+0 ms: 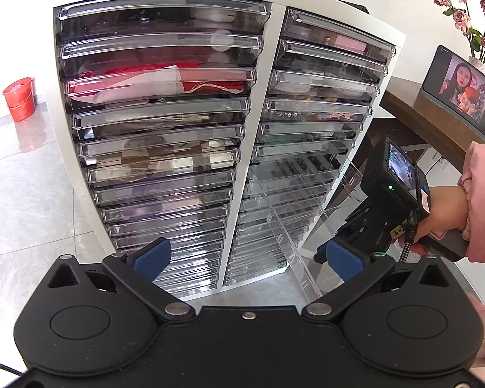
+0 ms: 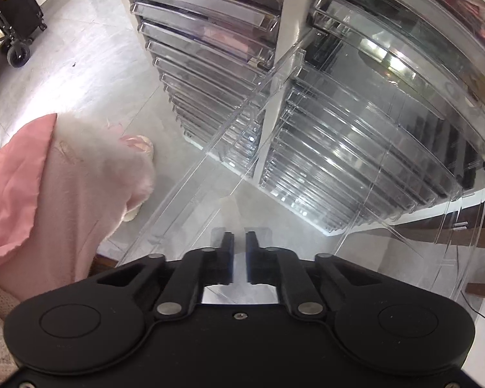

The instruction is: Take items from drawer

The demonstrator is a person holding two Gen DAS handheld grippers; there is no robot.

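Right wrist: fingers (image 2: 254, 245) nearly closed on clear drawer (image 2: 307, 168) front | left gripper (image 1: 247, 257) wide apart, empty

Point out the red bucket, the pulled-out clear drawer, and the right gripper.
red bucket (image 1: 19, 97), left wrist view, on its front wall.
pulled-out clear drawer (image 1: 302, 207), left wrist view, on its transparent divided floor.
right gripper (image 2: 239, 245), right wrist view, midway between its nearly closed fingertips.

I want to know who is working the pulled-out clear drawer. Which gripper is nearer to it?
Right. The right gripper is closed at the pulled-out clear drawer's front edge; the left gripper hangs open, back from the cabinet.
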